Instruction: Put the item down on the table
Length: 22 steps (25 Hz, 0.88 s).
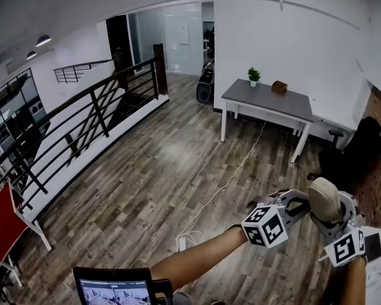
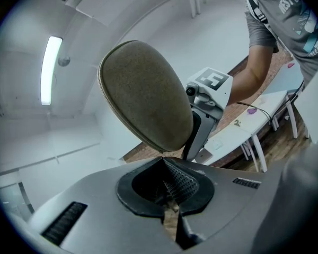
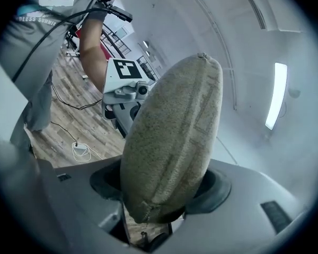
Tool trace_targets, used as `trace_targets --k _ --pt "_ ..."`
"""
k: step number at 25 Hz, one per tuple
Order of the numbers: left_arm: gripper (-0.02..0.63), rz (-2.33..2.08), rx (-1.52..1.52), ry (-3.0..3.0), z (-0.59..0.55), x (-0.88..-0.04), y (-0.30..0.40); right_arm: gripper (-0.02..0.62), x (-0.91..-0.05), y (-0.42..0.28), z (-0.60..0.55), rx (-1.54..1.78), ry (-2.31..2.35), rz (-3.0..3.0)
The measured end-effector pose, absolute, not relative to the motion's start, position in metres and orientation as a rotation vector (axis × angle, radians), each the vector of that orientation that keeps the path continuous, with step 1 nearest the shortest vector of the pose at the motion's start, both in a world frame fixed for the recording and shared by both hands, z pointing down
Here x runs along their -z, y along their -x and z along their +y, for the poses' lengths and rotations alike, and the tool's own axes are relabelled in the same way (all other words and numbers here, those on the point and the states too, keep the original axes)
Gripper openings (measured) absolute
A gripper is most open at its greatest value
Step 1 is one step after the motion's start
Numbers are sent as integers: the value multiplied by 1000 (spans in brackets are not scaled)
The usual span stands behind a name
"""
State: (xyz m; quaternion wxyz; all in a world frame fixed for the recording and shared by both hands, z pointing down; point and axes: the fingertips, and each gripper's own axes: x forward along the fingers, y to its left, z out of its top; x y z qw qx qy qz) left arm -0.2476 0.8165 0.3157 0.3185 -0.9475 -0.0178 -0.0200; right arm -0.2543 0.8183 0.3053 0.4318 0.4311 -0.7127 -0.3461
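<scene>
A person stands on a wooden floor (image 1: 159,164) holding two claws low at the right of the head view. The right claw (image 3: 158,208) is clamped on the lower end of a tan oval fabric case (image 3: 172,142), which stands upright out of it. This looks like a carrying grip while the case is in the air. The left claw (image 2: 169,194) has its jaws together on nothing, just beside the case, and probably only keeps it company.

A grey bench (image 1: 267,103) stands well apart across the room. A small potted plant (image 1: 254,75) and a brown box (image 1: 279,86) sit near its far edge, so the near edge looks free for setting down.

The case's bottom end is buried in the right claw. Its contents cannot be told. The head view cuts off part of the right claw.
</scene>
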Motion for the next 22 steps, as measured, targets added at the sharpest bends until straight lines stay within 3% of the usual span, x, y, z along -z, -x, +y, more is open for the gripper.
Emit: trace_targets --k 9,22 --pt "-3 -70 64 2500 768 -332 188 265 -322 194 766 847 -1059 -1753" --pt "-3 -150 -6 2547 573 -341 119 265 -335 119 579 776 -1070 -1635"
